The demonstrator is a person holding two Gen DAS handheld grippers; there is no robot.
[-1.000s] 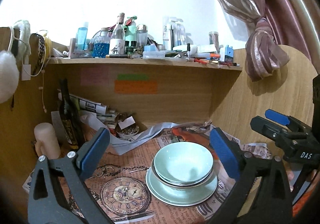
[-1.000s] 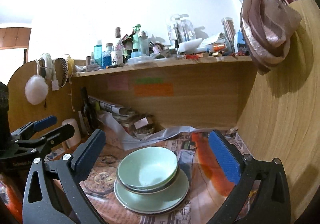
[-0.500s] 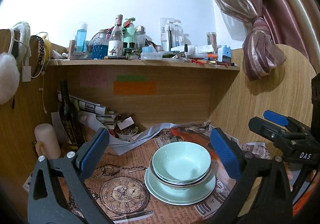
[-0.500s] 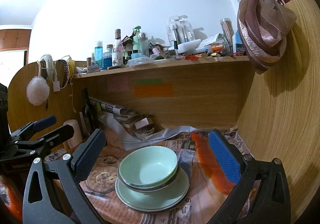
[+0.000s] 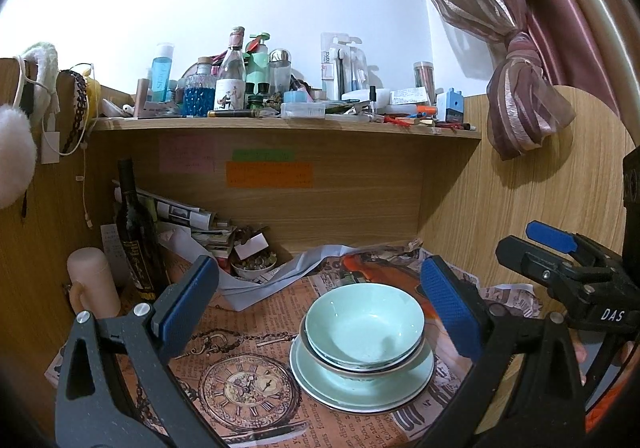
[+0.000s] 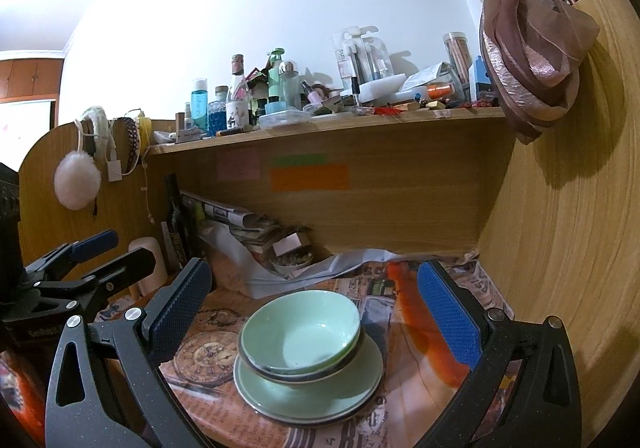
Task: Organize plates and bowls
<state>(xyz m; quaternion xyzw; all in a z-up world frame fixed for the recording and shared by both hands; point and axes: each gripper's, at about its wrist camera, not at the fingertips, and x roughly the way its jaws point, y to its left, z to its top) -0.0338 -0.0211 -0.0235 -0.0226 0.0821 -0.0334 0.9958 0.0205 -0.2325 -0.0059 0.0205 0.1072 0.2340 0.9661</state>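
Pale green bowls (image 5: 364, 328) (image 6: 300, 332) are nested in a stack on pale green plates (image 5: 360, 388) (image 6: 308, 392), all resting on newspaper over the desk. My left gripper (image 5: 320, 308) hangs open above and in front of the stack, nothing between its blue pads. My right gripper (image 6: 314, 306) is open too, with the stack seen between its fingers from a distance. In the left wrist view the right gripper (image 5: 552, 248) shows at the right edge. The left gripper (image 6: 100, 256) appears at the left in the right wrist view.
A dark wine bottle (image 5: 134, 232), a pink cylinder (image 5: 92, 280), rolled papers and a small dish of bits (image 5: 254, 266) crowd the back left under the shelf (image 5: 280, 124). The shelf carries several bottles. A wooden side panel (image 6: 560, 228) closes the right.
Both grippers have drawn back and up a little from the stack, so the bowls sit slightly lower and smaller in view. The bowls and plates have not moved.
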